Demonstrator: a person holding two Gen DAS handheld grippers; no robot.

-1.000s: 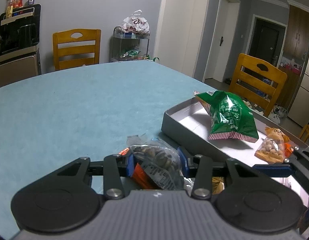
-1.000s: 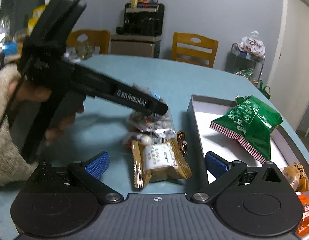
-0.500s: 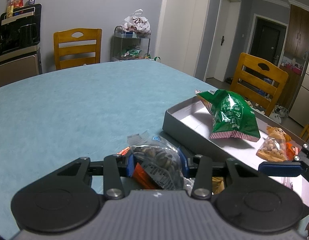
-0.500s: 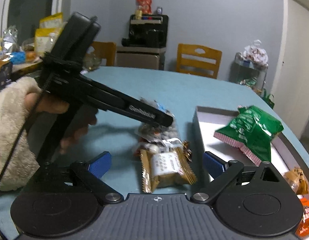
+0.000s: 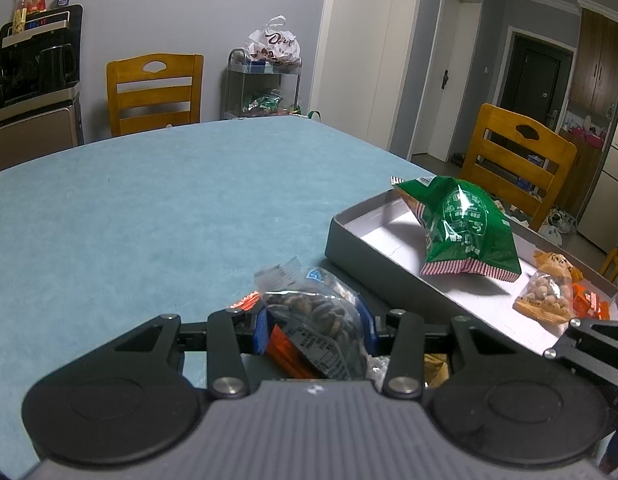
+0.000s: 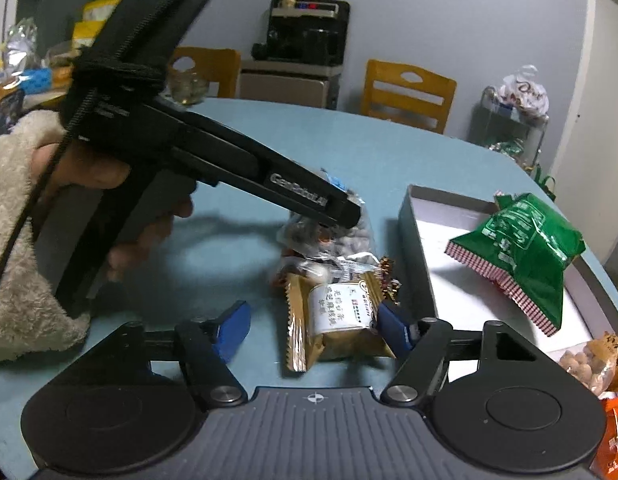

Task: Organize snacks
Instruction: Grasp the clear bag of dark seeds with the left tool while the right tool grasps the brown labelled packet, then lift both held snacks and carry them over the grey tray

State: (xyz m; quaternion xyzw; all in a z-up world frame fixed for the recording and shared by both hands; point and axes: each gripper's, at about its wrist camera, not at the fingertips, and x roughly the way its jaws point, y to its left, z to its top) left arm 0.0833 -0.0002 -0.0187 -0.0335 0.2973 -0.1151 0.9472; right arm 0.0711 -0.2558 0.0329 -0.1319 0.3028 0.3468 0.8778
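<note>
My left gripper [image 5: 315, 330] is shut on a clear packet of dark seeds [image 5: 313, 312], which also shows in the right wrist view [image 6: 337, 236] just above the small snack pile. My right gripper [image 6: 317, 326] is open, its blue pads on either side of a gold-wrapped snack [image 6: 337, 320] lying on the table. The grey tray [image 6: 419, 248] to the right holds a green bag [image 6: 521, 240], a peanut packet [image 5: 547, 296] and orange packets [image 5: 589, 304].
The blue table [image 5: 149, 208] stretches away to the left and back. Wooden chairs [image 5: 155, 92] stand around it. A wire rack with a snack bag [image 5: 269, 76] and a black appliance [image 6: 305, 32] stand by the wall.
My right gripper's pads have closed in around the gold-wrapped snack. The left gripper has kept its hold on the seed packet and barely moved.
</note>
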